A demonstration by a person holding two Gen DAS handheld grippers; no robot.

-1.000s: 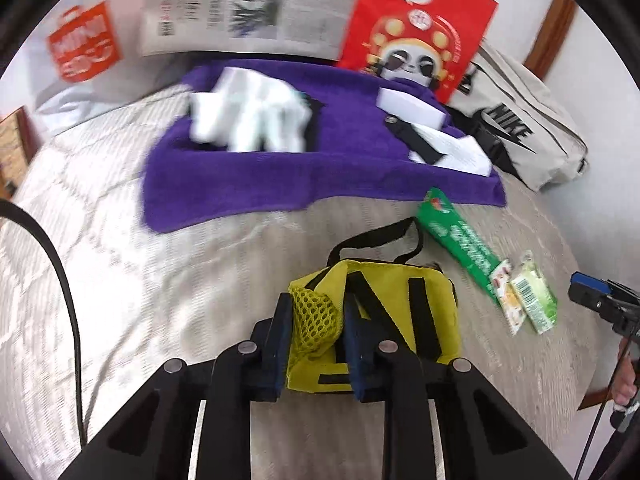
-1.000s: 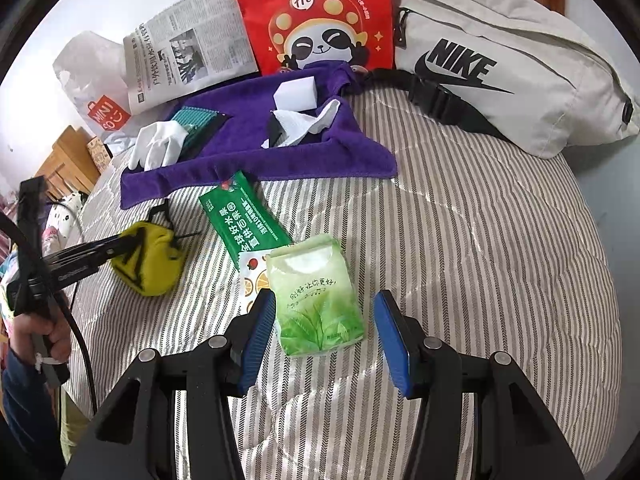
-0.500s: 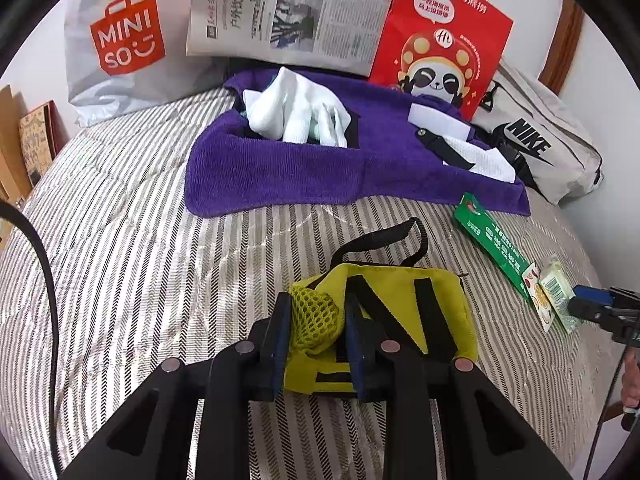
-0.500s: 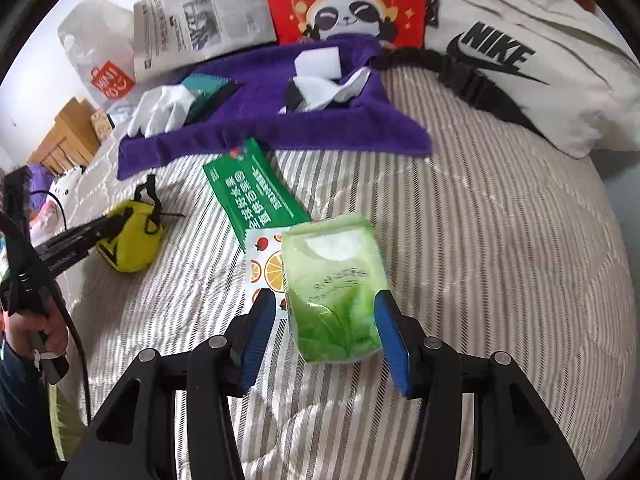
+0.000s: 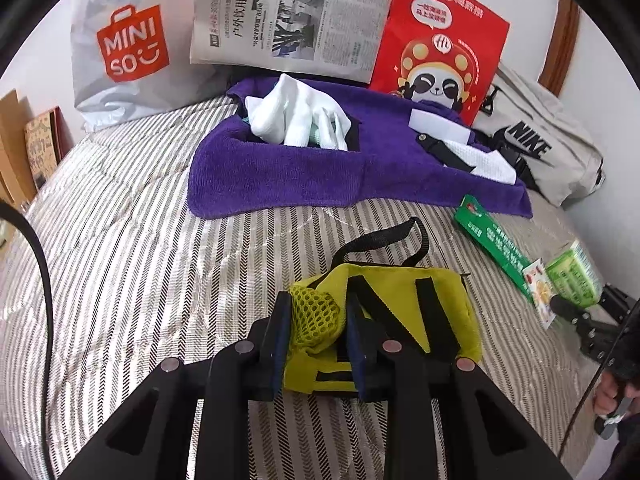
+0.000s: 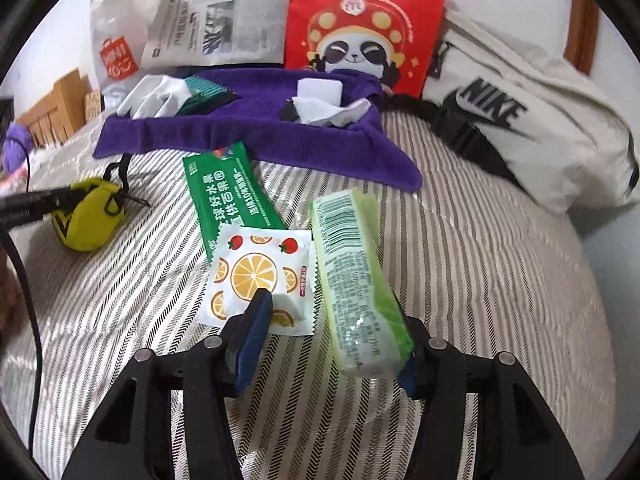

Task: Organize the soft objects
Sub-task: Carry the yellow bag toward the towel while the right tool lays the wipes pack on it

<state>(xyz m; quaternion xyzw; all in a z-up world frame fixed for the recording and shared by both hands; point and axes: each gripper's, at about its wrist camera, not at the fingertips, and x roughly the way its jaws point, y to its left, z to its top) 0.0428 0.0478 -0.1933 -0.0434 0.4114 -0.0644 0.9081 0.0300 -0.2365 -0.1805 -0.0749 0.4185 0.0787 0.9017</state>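
Observation:
A yellow pouch (image 5: 400,300) with black straps lies on the striped bed cover, and my left gripper (image 5: 316,308) is shut on its mesh corner. The pouch (image 6: 90,220) also shows at the far left of the right wrist view. The jaws of my right gripper (image 6: 336,320) are opening. A green tissue pack (image 6: 356,272) stands tipped on its edge between them and leans on the right finger. The left finger (image 6: 260,308) is apart from it, over an orange-print wipe packet (image 6: 256,268). A long green packet (image 6: 228,200) lies just beyond.
A purple towel (image 5: 300,172) at the back holds white gloves (image 5: 296,120) and white cloths. Behind it lean a Miniso bag (image 5: 128,52), a newspaper (image 5: 288,20) and a red panda bag (image 5: 436,40). A grey Nike bag (image 6: 520,120) fills the back right.
My right gripper sank and rolled, and its jaws widened. The tissue pack went from lying flat to standing on its edge. My left gripper kept its hold on the pouch.

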